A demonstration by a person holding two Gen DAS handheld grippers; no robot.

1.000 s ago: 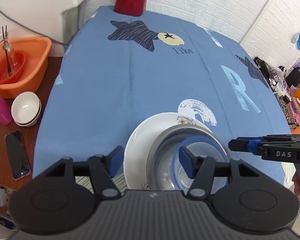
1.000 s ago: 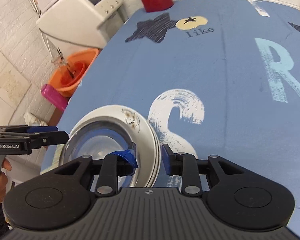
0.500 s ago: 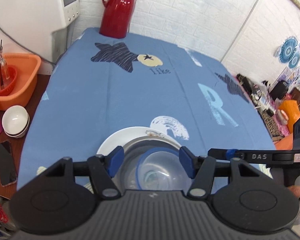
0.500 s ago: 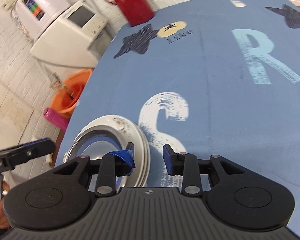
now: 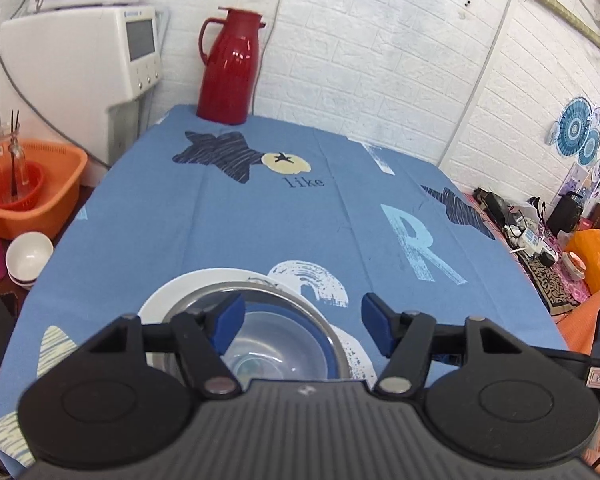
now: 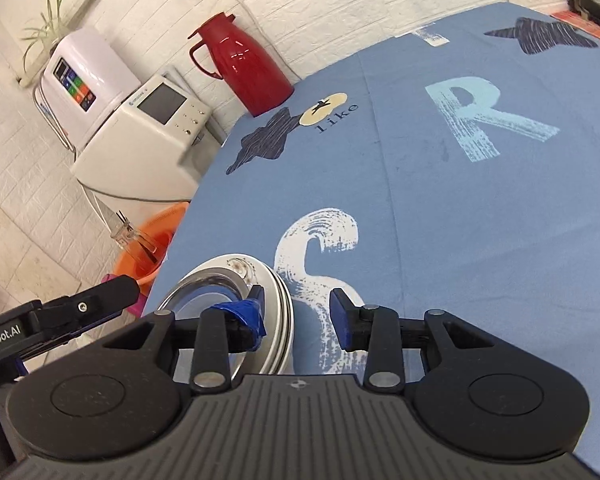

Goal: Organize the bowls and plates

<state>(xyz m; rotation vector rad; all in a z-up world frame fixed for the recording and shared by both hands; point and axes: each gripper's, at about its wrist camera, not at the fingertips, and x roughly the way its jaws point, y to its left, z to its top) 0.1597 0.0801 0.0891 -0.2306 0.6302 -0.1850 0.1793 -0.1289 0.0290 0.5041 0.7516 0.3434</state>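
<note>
So the stack looks done: clear blue-rimmed plastic bowl [image 5: 278,354] in steel bowl [image 5: 260,292] on white ceramic plates [image 6: 278,320]; both my grippers' fingers [image 5: 230,318] are released, white bowls [image 5: 28,258] at 9 o'clock left.

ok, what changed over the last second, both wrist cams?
Both grippers pulled up and back from the nested stack: left gripper and right gripper now see more wall and the red thermos. Both were open throughout, holding nothing. The clear bowl sits unmoved in the steel bowl on the white plates; the tablecloth is unchanged.
</note>
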